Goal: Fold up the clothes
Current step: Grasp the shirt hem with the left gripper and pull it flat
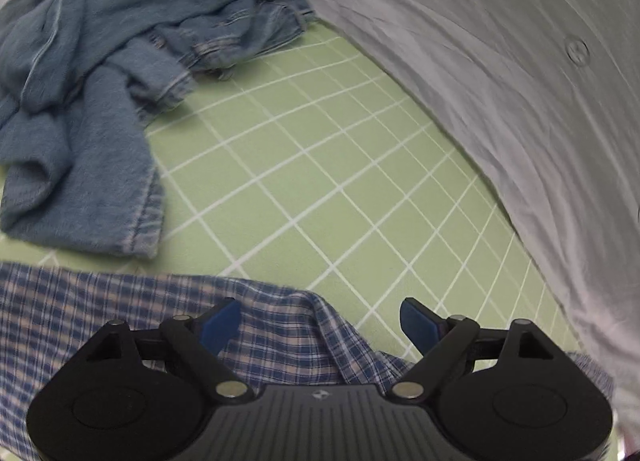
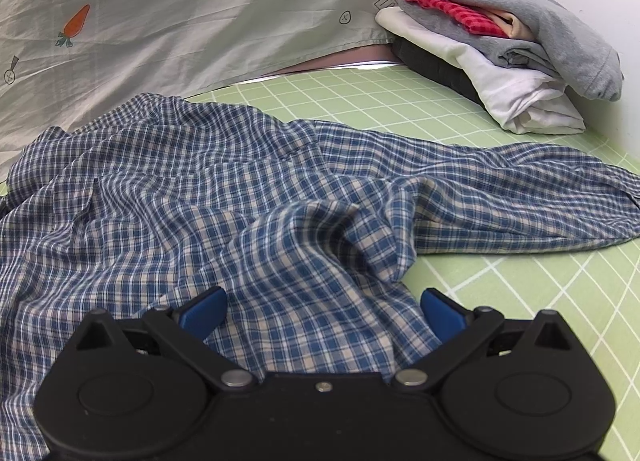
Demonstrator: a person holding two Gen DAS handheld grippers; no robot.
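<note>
My jaws are black with blue pads point(image 2: 204, 311). Under them lies a shirt point(image 2: 240, 201) with blue and white checks. The surface point(image 1: 320, 165) is light green with thin white lines that make squares. A crumpled heap of clothes point(image 1: 92, 73) is faded blue. The big sheet point(image 2: 200, 13) is pale grey-white with a small orange carrot point(image 2: 76, 23) on it. The folded pile point(image 2: 500, 41) is grey, red-checked and white.

Open right claw point(image 2: 322, 311) over rumpled plaid shirt point(image 2: 280, 197) (green grid mat point(image 2: 540, 293)).
</note>
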